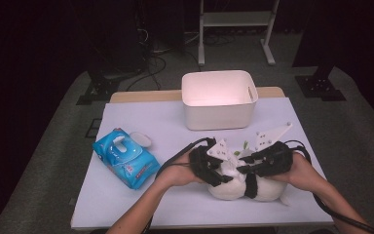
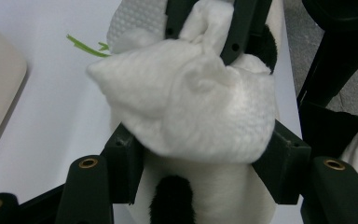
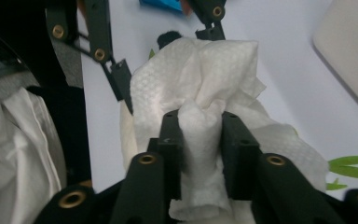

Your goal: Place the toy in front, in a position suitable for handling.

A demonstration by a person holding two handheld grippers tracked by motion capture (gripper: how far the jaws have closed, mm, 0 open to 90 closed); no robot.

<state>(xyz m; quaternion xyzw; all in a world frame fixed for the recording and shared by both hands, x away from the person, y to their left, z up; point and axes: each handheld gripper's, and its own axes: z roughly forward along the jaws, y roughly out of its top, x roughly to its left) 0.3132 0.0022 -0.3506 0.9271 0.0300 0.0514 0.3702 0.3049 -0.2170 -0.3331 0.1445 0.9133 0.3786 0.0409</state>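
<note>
The plush panda point(image 1: 243, 185) is lying lengthwise along the lower centre of the table point(image 1: 141, 122), with the left gripper point(image 1: 219, 168) clamping its head. Directly above, the right gripper point(image 3: 200, 135) is pinching the white wipe point(image 3: 200, 70) (draped over that head), so any wiping stroke is pointing downward.

Looks like a lab or recording studio, not a home: dark room, grey carpet point(image 1: 39, 161), white-covered table point(image 1: 141, 122) lit from above, cable bundle point(image 1: 151, 48) on the floor, metal stand frame point(image 1: 233, 19) and black tripod feet point(image 1: 97, 90) behind.
</note>
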